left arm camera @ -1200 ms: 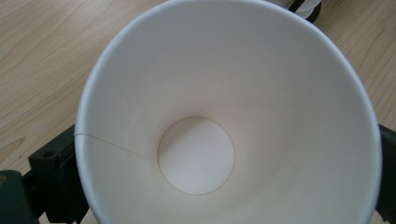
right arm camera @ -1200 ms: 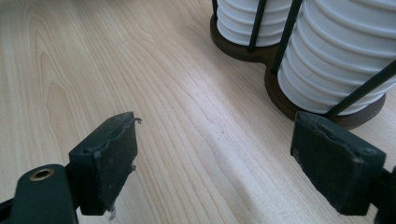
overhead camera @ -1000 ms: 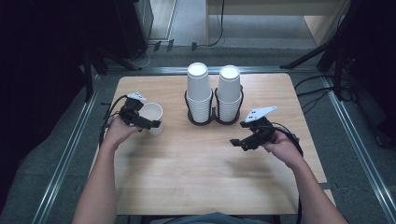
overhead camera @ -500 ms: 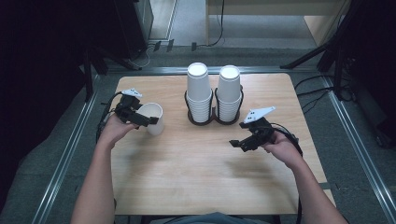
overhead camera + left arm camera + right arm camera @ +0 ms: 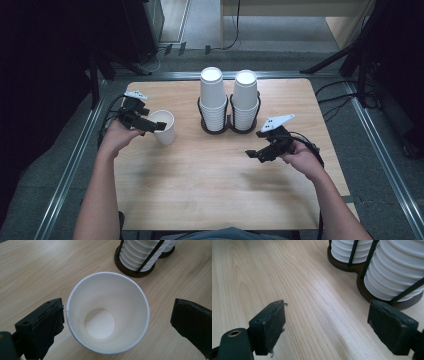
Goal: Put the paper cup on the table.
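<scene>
A single white paper cup (image 5: 164,128) stands upright and empty on the left part of the wooden table (image 5: 210,185). My left gripper (image 5: 156,124) is open around it. In the left gripper view the cup (image 5: 107,312) sits between the jaws of my left gripper (image 5: 117,315): the left pad is at its rim and the right pad is well clear of it. My right gripper (image 5: 256,154) hovers open over the table right of centre. In the right gripper view nothing lies between the jaws of my right gripper (image 5: 329,315).
Two tall stacks of white cups (image 5: 212,97) (image 5: 245,97) stand in a dark wire holder (image 5: 228,130) at the back centre. In the right gripper view the holder's base (image 5: 362,287) is close ahead on the right. Bare table lies in front.
My left hand has drawn slightly back to the left while the cup stays where it was. The right gripper has not moved.
</scene>
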Available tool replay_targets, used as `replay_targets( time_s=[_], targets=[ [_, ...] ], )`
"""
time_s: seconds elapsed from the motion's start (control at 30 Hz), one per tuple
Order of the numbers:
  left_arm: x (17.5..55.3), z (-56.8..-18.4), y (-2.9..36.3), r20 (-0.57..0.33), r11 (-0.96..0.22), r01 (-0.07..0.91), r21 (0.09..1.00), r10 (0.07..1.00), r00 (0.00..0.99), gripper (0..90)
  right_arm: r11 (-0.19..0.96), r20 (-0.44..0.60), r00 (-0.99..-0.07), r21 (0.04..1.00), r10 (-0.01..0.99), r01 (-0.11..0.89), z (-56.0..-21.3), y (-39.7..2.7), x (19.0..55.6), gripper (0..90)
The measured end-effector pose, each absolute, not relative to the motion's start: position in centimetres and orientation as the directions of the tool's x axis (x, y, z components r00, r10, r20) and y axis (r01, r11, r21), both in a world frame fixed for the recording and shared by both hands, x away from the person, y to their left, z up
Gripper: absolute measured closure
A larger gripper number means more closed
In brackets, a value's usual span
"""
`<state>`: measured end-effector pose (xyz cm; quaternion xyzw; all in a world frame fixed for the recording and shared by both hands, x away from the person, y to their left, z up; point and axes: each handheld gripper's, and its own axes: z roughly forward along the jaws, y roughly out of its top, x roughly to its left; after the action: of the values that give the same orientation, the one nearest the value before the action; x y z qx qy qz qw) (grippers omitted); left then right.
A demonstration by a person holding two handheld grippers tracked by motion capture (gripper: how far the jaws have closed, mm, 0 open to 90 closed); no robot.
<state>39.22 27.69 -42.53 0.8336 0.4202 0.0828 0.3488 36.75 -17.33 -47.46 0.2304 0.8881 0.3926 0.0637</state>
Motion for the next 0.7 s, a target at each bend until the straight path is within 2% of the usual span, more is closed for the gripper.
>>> replay_targets(
  time_s=[0.7],
  targets=[
    [38.5,-41.9,25.1,-0.201,-0.414,0.638,0.649,0.716,0.669,0.0,0.593,0.064,-0.892,0.726,0.448,0.35,-47.3,-17.0,36.8,15.1]
  ],
)
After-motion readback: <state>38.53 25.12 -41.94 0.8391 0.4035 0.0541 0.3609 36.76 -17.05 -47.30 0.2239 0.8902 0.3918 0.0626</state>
